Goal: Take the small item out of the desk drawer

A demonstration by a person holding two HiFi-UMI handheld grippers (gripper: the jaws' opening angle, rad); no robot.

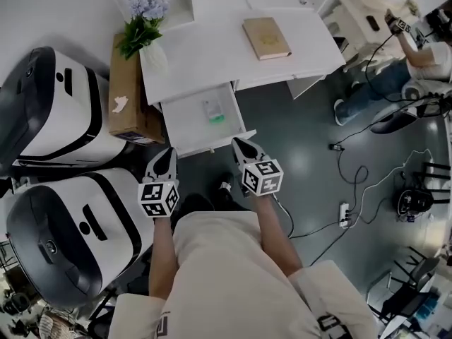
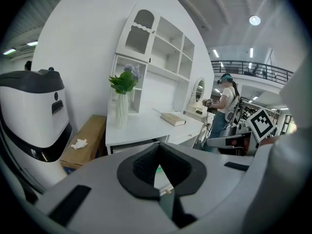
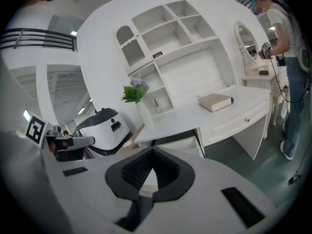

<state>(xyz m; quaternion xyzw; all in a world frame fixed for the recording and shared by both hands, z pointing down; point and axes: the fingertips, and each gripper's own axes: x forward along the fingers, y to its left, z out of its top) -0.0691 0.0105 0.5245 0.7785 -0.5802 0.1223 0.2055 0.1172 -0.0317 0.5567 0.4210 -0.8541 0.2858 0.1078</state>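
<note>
The white desk's (image 1: 212, 55) drawer (image 1: 189, 122) stands pulled open toward me. Inside it lies a small clear item with a green end (image 1: 214, 111). My left gripper (image 1: 166, 154) hovers just short of the drawer's front left corner, shut and empty. My right gripper (image 1: 241, 145) hangs near the front right corner, also shut with nothing held. In the left gripper view the left gripper's (image 2: 163, 191) jaws meet in front of the desk (image 2: 141, 123). The right gripper (image 3: 146, 194) in its own view shows its pads closed together below the open drawer (image 3: 180, 143).
A tan book (image 1: 266, 37) and a vase of flowers (image 1: 145, 27) sit on the desk. A cardboard box (image 1: 127, 90) and two large white machines (image 1: 56, 104) (image 1: 63, 239) stand at left. A person (image 1: 395, 69) works at right; cables and a power strip (image 1: 345, 214) lie on the floor.
</note>
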